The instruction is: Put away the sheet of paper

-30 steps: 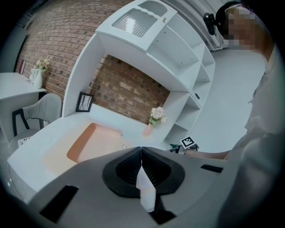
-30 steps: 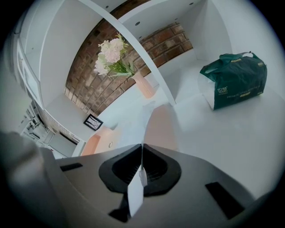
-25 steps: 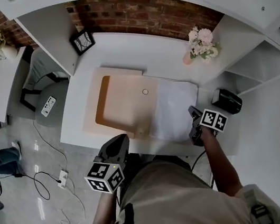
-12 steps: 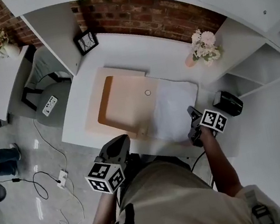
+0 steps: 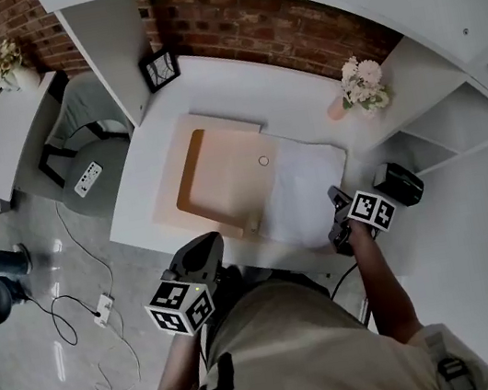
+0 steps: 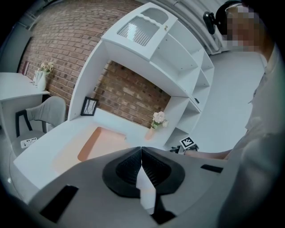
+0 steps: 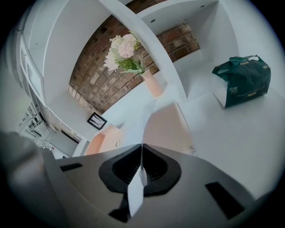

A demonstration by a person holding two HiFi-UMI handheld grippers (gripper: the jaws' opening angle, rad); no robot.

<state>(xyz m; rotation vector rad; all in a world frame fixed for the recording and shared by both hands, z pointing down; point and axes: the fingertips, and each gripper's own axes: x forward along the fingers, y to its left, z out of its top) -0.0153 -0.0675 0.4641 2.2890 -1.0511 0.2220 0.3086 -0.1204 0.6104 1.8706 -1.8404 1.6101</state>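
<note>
Where the right tongs [image 5: 331,195] met the sheet of paper [image 5: 304,193], the contact was hard to read. From the head view the dark jaws overlapped the sheet's near right edge and hid it. In the right gripper view the jaws stood pressed together with a pale edge running straight into their seam, so they appeared to be pinching the sheet. The same view showed a peach panel right of the seam and a white wedge left of it; which of these was the sheet I could not settle.

Sheet: thin, white, rectangular, on the white bench [image 5: 235,88] just right of a tan board [image 5: 223,179]. Touching or overlapping it, could not tell which. Board flat and matt, with a darker orange band down its left side. A small ring [image 5: 263,160] sat by the sheet's far left corner. A tiny fitting [image 5: 252,227] at the board's near edge was too small to identify.

Left tongs [image 5: 204,243]: jaws together on nothing, held off the bench's near edge and pointing toward it, forearm tucked close to the body. Right forearm reached forward, marker cube [image 5: 373,209] facing up. The person's torso cut off the bench's front edge between the arms.

A dark green bag [image 7: 242,80] stood to the right of the right tongs. A vase of pale flowers [image 5: 360,85] stood at the back by the brick wall.
</note>
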